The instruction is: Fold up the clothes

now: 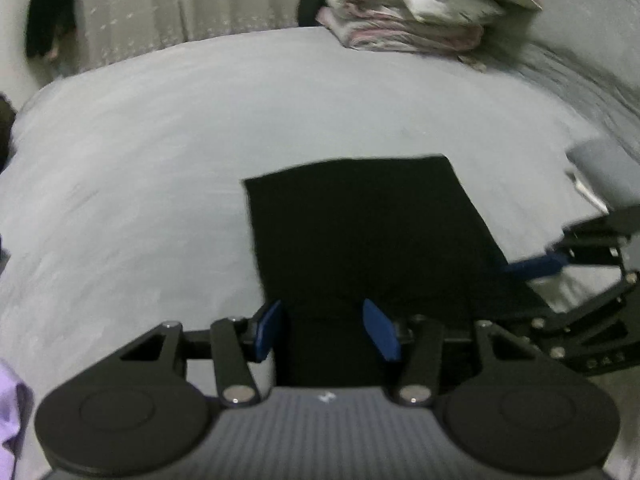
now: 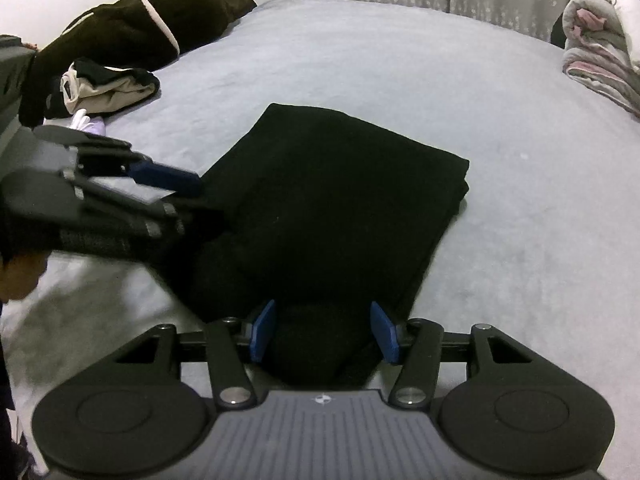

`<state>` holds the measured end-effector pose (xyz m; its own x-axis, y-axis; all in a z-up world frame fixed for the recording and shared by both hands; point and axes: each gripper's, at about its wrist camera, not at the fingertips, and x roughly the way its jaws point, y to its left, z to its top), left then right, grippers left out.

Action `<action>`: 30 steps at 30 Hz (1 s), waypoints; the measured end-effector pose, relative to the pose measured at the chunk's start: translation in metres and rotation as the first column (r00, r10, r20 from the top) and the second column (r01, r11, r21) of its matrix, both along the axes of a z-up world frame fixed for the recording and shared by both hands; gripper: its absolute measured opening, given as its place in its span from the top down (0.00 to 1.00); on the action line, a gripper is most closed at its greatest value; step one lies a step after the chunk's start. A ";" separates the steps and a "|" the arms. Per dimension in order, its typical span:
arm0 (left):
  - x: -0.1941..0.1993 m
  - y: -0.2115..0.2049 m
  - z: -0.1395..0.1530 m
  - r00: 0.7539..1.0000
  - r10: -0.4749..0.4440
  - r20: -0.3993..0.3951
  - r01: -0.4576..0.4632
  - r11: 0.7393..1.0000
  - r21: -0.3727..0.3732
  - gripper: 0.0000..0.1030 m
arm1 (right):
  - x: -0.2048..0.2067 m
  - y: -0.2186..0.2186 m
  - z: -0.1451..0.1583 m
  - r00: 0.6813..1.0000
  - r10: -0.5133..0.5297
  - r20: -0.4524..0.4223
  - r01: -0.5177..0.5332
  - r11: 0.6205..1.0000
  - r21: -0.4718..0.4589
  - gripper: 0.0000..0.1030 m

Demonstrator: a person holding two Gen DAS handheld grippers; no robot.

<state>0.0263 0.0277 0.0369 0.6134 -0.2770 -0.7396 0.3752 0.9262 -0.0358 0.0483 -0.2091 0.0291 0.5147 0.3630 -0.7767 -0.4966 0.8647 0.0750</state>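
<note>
We held the left gripper (image 1: 328, 330) and right gripper (image 2: 324, 332) spread over the near end of the black garment (image 2: 332, 200), which lay folded on the bed (image 2: 400, 60), seemingly so we could take that edge for another fold.

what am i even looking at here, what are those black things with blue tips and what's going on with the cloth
These are two hand-held grippers, each carried by a person, no robot arm. Each has a camera looking forward along its two blue-padded fingers. One picture comes from the left gripper, the other from the right gripper; each also shows its partner at the side. Both stand with jaws open at the near edge of a black folded garment lying on a grey bed. Neither visibly clamps it. Farther off lie a dark brown fleece garment, a beige and black clothes pile and folded pink and white bedding.
</note>
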 end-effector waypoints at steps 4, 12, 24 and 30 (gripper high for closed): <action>0.015 0.018 -0.004 0.998 0.025 -0.065 -0.027 0.999 -0.041 0.54 | 0.002 -0.011 0.006 0.999 -0.025 -0.024 0.026 0.999 0.041 0.49; 0.043 0.063 -0.009 0.974 0.103 -0.200 -0.147 0.964 -0.223 0.54 | 0.012 -0.035 0.009 0.990 -0.124 -0.071 0.133 0.980 0.145 0.48; 0.051 0.034 -0.032 0.969 0.053 -0.242 -0.129 0.942 -0.310 0.52 | 0.035 -0.067 -0.013 0.929 -0.251 -0.272 0.350 0.836 0.422 0.38; 0.051 0.025 -0.033 0.973 0.062 -0.224 -0.132 0.940 -0.315 0.52 | 0.040 -0.054 -0.014 0.939 -0.265 -0.218 0.336 0.842 0.421 0.36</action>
<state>0.0774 0.0526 0.0042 0.4922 -0.4711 -0.7320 0.2356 0.8816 -0.4090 0.0880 -0.2628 0.0146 0.5493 0.5337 -0.6429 -0.1709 0.8249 0.5388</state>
